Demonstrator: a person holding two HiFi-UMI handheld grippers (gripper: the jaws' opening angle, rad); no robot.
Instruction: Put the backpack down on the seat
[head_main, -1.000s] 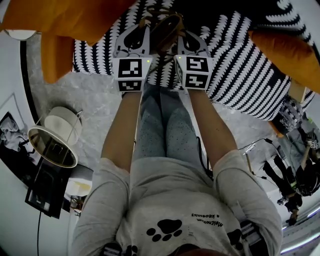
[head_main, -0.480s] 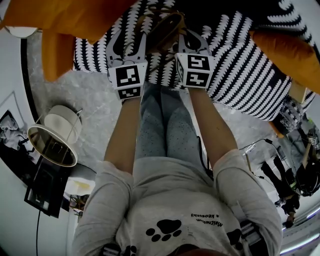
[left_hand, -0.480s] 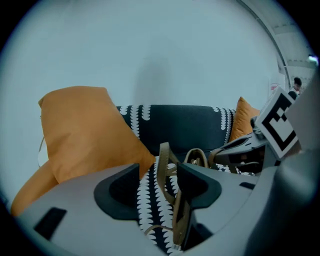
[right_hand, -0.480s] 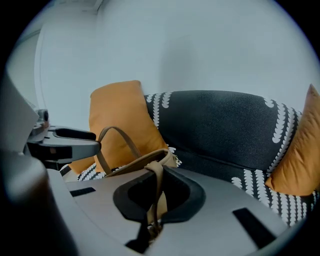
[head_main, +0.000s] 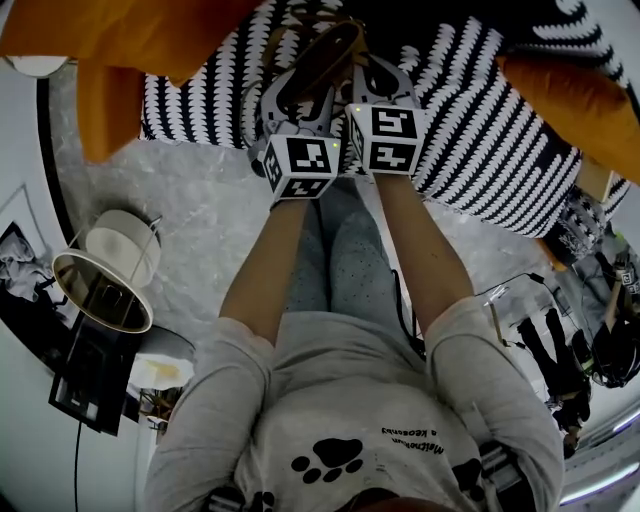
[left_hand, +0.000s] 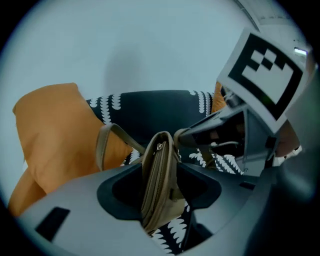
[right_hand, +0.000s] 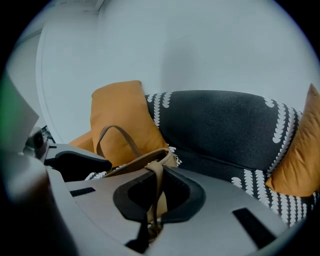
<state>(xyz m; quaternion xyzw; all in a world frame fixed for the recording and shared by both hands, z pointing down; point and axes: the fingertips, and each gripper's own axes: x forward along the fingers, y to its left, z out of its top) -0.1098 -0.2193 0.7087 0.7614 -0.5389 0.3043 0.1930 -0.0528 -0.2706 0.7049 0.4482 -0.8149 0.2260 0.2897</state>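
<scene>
Risk of tipping: the backpack (head_main: 322, 58) stands on its narrow edge and hangs by the strap (right_hand: 155, 186) alone. If the right tongs (head_main: 373, 80) let go too early, I think it can fall sideways or slide off the front of the seat (head_main: 480, 130).
Risk of catching: the bag body is between the jaws of the left tongs (left_hand: 161, 182). If this hand pulls back crooked, a jaw can hook the zip edge or the carry loop (left_hand: 107, 142) and drag the bag along.
Risk of a small drop: no view shows clearly if the bottom rests on the seat, so a release here may let it fall a little.
Left tongs: spread wide, and the jaws have just been opening. The backpack stands between them, but the pads do not squeeze it.
Right tongs: pressed together on the tan strap, pinching it flat between the pads.
Backpack place: upper middle of the head view, between both tongs, over the black and white seat. The orange cushion (head_main: 130, 40) is to its left in the frame.
Task state: I judge the putting down as nearly finished; the last release is not yet made.
</scene>
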